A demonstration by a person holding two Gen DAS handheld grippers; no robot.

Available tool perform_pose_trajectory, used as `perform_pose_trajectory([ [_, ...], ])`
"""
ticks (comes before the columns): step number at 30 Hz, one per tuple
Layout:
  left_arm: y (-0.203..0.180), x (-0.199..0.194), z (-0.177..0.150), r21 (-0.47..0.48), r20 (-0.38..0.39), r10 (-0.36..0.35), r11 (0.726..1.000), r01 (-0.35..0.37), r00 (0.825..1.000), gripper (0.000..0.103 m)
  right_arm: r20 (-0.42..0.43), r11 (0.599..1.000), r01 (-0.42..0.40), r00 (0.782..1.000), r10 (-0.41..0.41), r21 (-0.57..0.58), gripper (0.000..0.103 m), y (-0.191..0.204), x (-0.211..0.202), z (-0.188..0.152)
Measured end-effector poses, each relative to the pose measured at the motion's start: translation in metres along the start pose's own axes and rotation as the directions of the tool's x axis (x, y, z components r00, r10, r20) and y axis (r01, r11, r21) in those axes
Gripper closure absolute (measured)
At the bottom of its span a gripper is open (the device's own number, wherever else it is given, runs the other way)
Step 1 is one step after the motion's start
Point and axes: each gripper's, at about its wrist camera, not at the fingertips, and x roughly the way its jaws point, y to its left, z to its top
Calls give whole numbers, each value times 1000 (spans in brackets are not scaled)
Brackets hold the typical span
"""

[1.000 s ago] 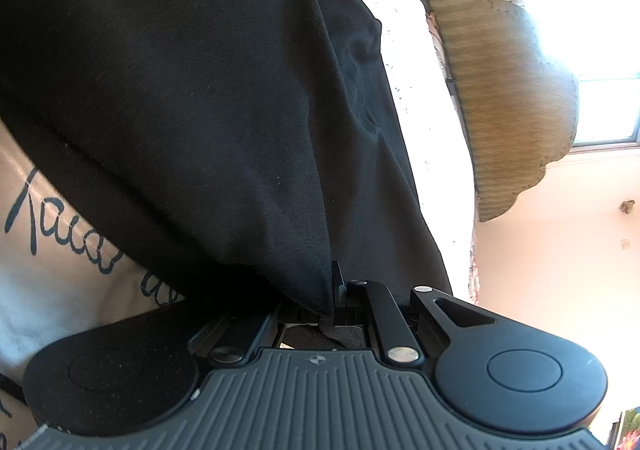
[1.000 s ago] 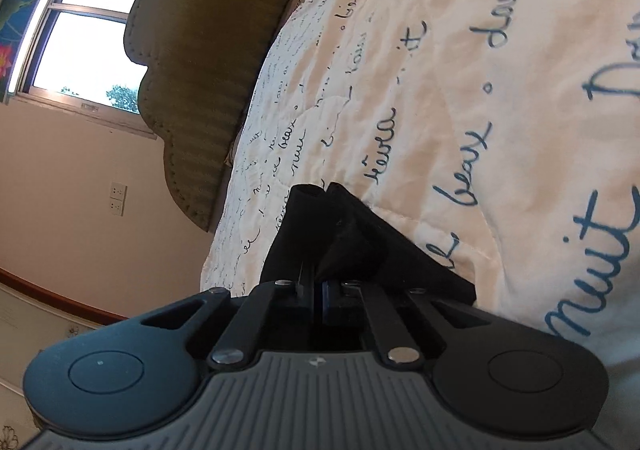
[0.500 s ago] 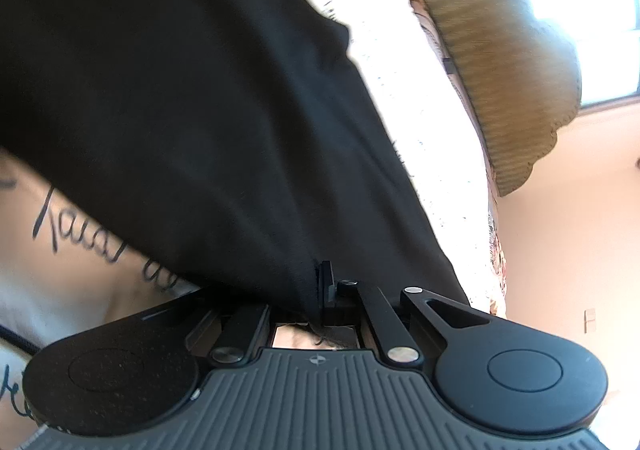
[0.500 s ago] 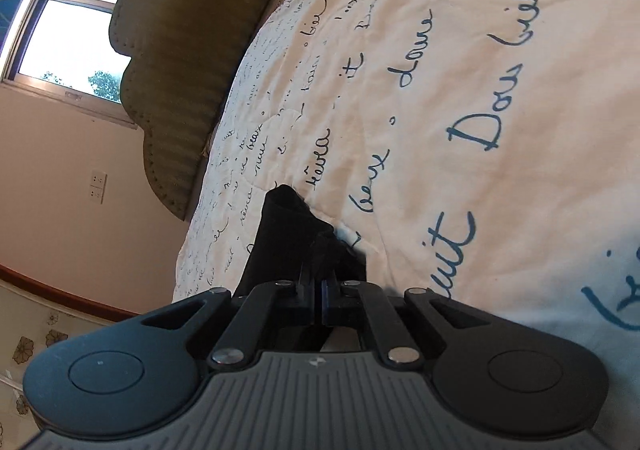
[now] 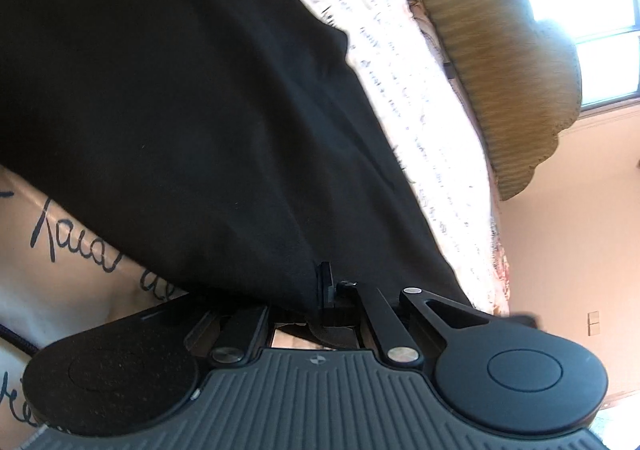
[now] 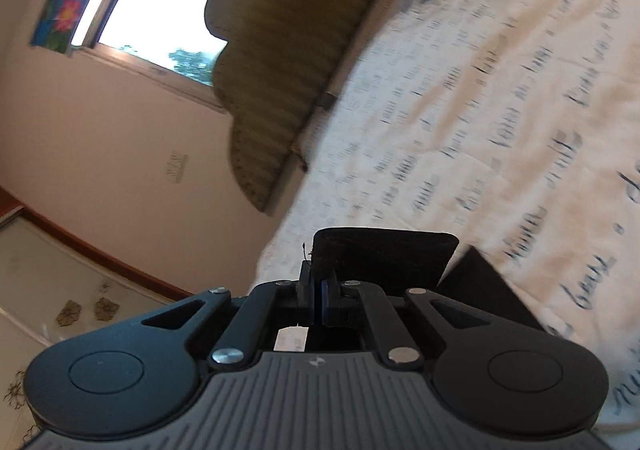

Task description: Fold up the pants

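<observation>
Though blurred, bedspread (image 6: 500, 98) script reads "beaux" beside pants (image 6: 384, 254).

Bed (image 6: 500, 98), cream script-printed cover; black pants (image 5: 180, 110) spread across it, edge lifted

At the bottom centre of the frame the right hand-held gripper (image 6: 316, 300) is clamped on a black edge of the pants (image 6: 384, 256). The script-printed bed cover (image 6: 500, 122) fills the right, blurred. An olive headboard (image 6: 280, 62) and bright window (image 6: 160, 10) sit upper left.
</observation>
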Motion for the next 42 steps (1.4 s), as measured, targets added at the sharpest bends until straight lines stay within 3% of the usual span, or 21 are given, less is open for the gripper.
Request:
perform_pose_trajectory([
  [2, 0, -3, 0, 0, 5, -26, 1000, 26, 1000, 93, 34, 997, -77, 996, 77, -15, 100, 12, -11, 7],
  [3, 1, -2, 0, 2, 8, -33, 999, 33, 999, 92, 42, 997, -75, 996, 76, -18, 100, 8, -16, 8],
  [6, 6, 7, -1, -22, -10, -22, 1000, 22, 1000, 92, 4, 993, 77, 997, -78, 94, 99, -54, -22, -5],
  [8, 9, 13, -1, -33, -29, -18, 999, 17, 999, 91, -35, 965, 193, 981, -190, 177, 99, -103, -24, -21],
  [10, 6, 15, 1, -21, -35, -14, 1000, 14, 999, 91, -42, 956, 211, 978, -206, 206, 99, -126, -27, -33],
  [14, 2, 16, 4, -12, -37, -9, 1000, 8, 999, 91, -34, 964, 192, 981, -189, 185, 99, -116, -24, -31],
  [19, 10, 12, -4, -32, -28, -21, 999, 20, 999, 92, 4, 983, 111, 994, -113, 144, 99, -90, -36, -24],
  [22, 15, 11, -3, -48, -34, -24, 999, 22, 999, 91, -49, 959, 209, 978, -203, 190, 99, -119, -33, -34],
  [28, 8, 2, -3, 20, -23, -2, 1000, 3, 1000, 95, -44, 967, 205, 979, -201, 153, 98, -124, -31, -40],
  [33, -9, -16, -2, 103, 47, -3, 995, -2, 999, 95, -36, 973, 182, 983, -178, 142, 98, -126, -33, -42],
  [36, -3, -2, -6, 113, -2, 69, 991, -69, 998, 95, -21, 978, 172, 985, -170, 118, 98, -128, -33, -44],
  [40, 13, 0, -8, 46, -2, 17, 999, -17, 1000, 90, -23, 979, 169, 986, -167, 113, 98, -129, -35, -43],
  [41, 12, -4, -8, 50, 4, -1, 999, 1, 1000, 83, -28, 978, 177, 984, -175, 112, 98, -126, -36, -42],
  [42, 10, -10, -8, 64, 14, -8, 998, 7, 1000, 84, -30, 976, 191, 982, -189, 108, 95, -122, -37, -41],
])
